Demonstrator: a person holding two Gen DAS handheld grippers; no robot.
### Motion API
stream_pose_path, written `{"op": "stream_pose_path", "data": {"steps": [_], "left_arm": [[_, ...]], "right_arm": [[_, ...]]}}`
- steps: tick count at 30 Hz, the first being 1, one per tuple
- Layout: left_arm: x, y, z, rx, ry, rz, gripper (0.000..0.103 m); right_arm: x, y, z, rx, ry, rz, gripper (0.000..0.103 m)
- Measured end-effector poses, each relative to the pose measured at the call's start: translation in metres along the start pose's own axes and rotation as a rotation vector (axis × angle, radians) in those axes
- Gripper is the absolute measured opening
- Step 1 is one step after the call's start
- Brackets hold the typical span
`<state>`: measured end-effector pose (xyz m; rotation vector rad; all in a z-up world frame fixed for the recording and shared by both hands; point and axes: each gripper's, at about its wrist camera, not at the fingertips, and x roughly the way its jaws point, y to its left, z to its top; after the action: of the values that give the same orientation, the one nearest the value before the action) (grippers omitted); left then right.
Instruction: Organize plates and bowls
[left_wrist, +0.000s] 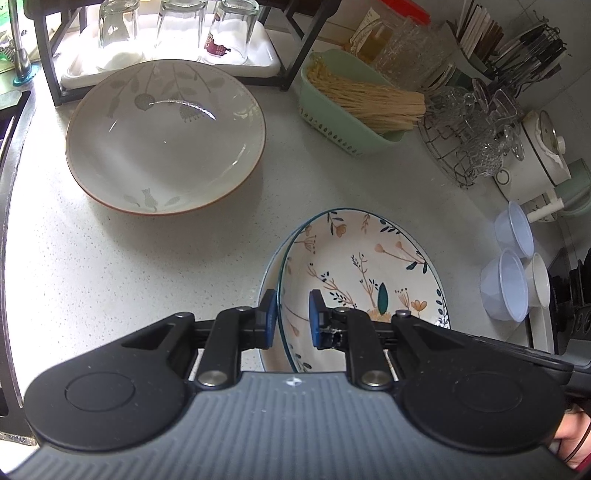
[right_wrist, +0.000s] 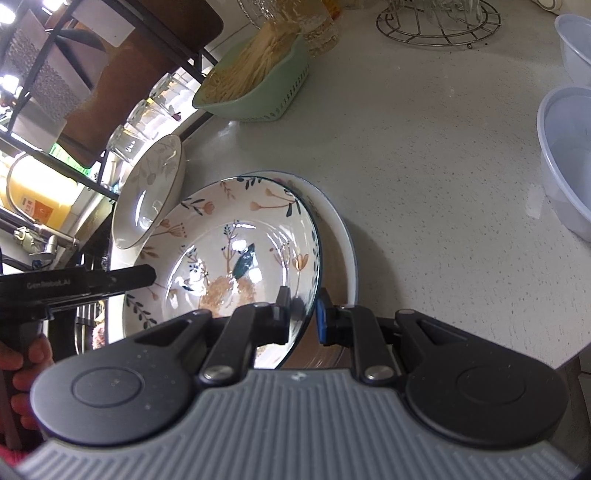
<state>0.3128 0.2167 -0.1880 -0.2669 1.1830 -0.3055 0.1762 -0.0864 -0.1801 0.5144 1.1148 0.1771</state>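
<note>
The rim of a floral bowl (left_wrist: 354, 273) is clamped between the blue pads of the left gripper (left_wrist: 292, 319), whose jaws are drawn narrow around the near-left edge. The same floral bowl (right_wrist: 229, 251) is gripped on its opposite edge by the right gripper (right_wrist: 303, 314), also narrowed onto the rim, one finger inside and one outside. The bowl is seen over a second floral dish (right_wrist: 338, 236) lying beneath it on the speckled counter (left_wrist: 129, 266); whether the two touch cannot be told. A larger grey leaf-patterned bowl (left_wrist: 166, 136) is set apart on the counter (just in front of a black rack holding upturned glasses (left_wrist: 177, 26)). A green basket of dry noodles (left_wrist: 354, 103) is placed further back, and translucent plastic cups (left_wrist: 509, 284) are grouped at the right.
</note>
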Motion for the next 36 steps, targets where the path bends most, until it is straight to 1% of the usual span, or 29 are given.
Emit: {"op": "stream_pose_path", "data": {"steps": [5,9,14,18,22,25,28,30,31,36], "left_arm": [[0.0,-0.005,-0.003,0.016,-0.01,0.031,0.02],[0.0,-0.005,-0.004,0.029,-0.005,0.03,0.02],[0.002,-0.007,-0.003,0.054,0.012,0.045,0.02],[0.007,-0.004,-0.004,0.026,0.027,0.043,0.02],[0.007,0.002,-0.004,-0.035,0.014,0.028,0.02],[0.006,0.006,-0.005,-0.061,0.013,0.021,0.02],[0.001,0.008,-0.008,-0.078,-0.001,0.042,0.02],[-0.004,0.013,-0.009,-0.111,-0.017,0.011,0.02],[-0.006,0.015,-0.008,-0.122,-0.022,0.008,0.02],[-0.009,0.01,-0.008,-0.099,-0.043,0.026,0.02]], "right_arm": [[0.002,0.001,0.001,-0.003,0.003,-0.002,0.018],[0.004,-0.001,0.004,0.013,0.0,-0.007,0.018],[0.008,0.0,0.004,0.008,0.001,-0.01,0.018],[0.008,0.001,0.004,-0.002,0.002,-0.024,0.018],[0.01,0.001,0.006,-0.001,0.007,-0.02,0.018],[0.01,0.002,0.006,-0.006,0.01,-0.022,0.018],[0.009,0.005,0.007,-0.033,0.002,-0.043,0.019],[0.006,0.008,0.007,-0.058,-0.017,-0.055,0.019],[0.006,0.009,0.007,-0.071,-0.017,-0.064,0.019],[0.009,0.014,0.009,-0.109,-0.022,-0.083,0.018]]}}
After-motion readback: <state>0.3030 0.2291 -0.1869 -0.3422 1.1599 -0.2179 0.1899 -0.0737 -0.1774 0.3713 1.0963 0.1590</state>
